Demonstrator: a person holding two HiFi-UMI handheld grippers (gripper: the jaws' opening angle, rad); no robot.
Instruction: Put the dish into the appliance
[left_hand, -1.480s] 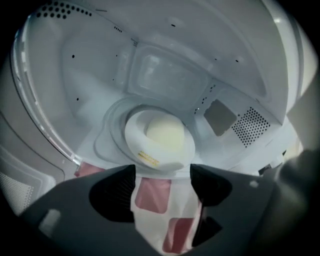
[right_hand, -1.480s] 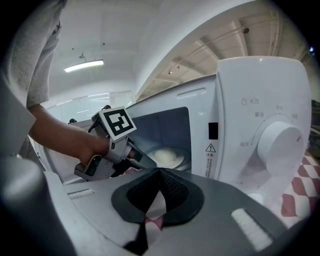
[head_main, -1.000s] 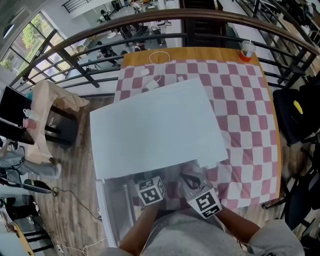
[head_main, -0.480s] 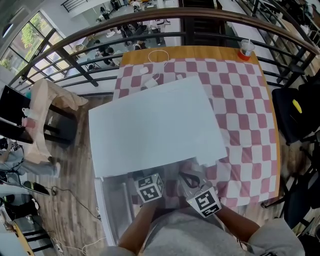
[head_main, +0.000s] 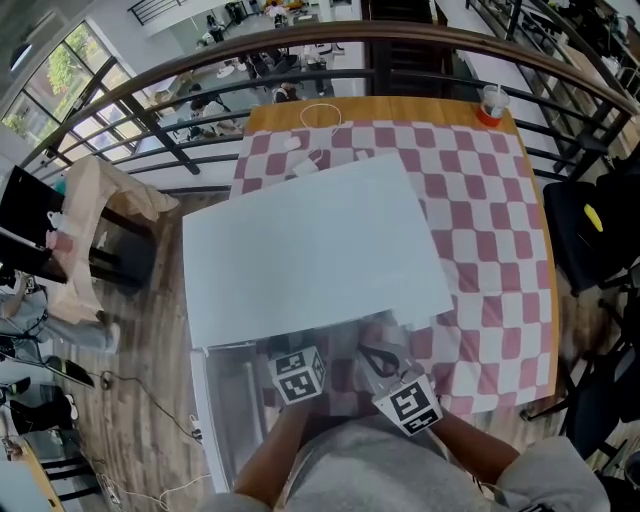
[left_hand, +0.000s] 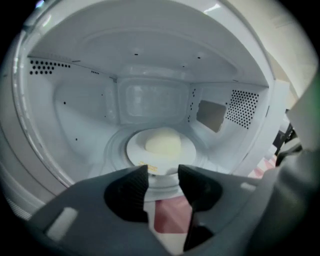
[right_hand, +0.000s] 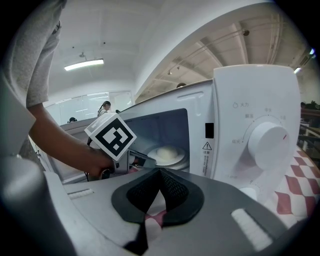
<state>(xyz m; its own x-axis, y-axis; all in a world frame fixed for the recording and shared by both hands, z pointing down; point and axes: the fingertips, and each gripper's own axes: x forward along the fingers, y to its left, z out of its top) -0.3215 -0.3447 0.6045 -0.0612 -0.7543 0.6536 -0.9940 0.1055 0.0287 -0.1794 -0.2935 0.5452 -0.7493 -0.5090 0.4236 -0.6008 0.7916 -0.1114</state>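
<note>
The dish (left_hand: 160, 145) sits centred inside the microwave (left_hand: 75, 105), the left gripper (left_hand: 163, 171) at its opening, jaws apart around nothing, has just been closing, and the right gripper (right_hand: 160, 171) before its front is clenched empty.

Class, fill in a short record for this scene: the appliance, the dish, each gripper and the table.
appliance: white microwave, door open
dish: white plate with a pale round lump of food, inside the microwave
left gripper: fingers apart, just been closing, nothing between them, at the microwave's opening
right gripper: fingers together, empty
table: pink-and-white checked cloth
</note>
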